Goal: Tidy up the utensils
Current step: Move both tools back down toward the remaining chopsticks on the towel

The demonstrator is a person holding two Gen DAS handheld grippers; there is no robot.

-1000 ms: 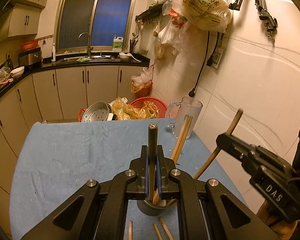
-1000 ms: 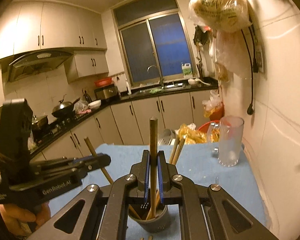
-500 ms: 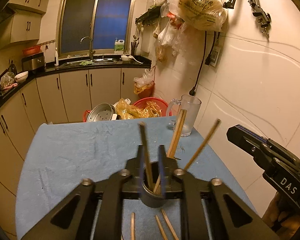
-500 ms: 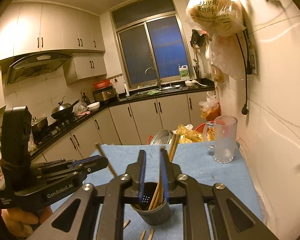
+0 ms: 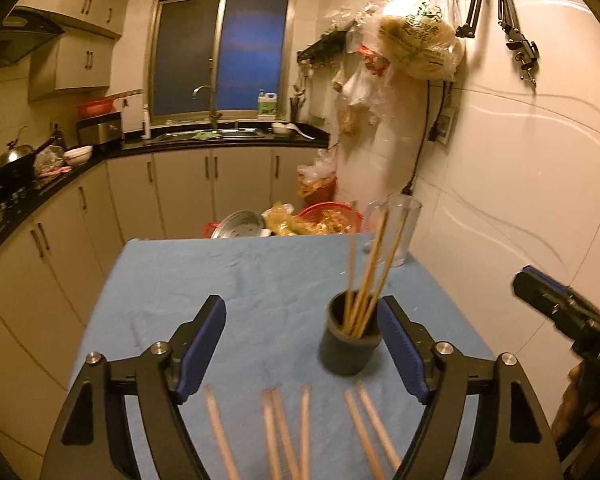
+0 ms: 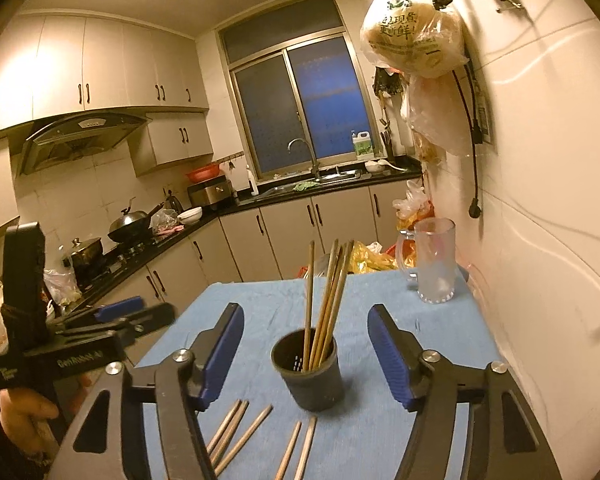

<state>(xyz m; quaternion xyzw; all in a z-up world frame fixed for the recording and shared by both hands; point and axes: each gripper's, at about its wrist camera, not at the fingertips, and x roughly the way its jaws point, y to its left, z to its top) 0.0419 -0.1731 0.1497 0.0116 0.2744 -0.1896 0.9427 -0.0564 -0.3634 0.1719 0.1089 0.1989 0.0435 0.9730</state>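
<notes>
Both jaws released, empty; loose chopsticks (image 5: 288,432) cut off below, perhaps six; cup (image 6: 309,372) holding others

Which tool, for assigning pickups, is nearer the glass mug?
Right. The right tool shares the table side of the glass mug; the left tool is off the opposite edge.

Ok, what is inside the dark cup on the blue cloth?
The dark cup holds several wooden chopsticks standing upright and leaning toward the right, their tops well above the rim. Their lower ends and the cup's bottom are hidden by its wall. More chopsticks lie loose on the cloth.
</notes>
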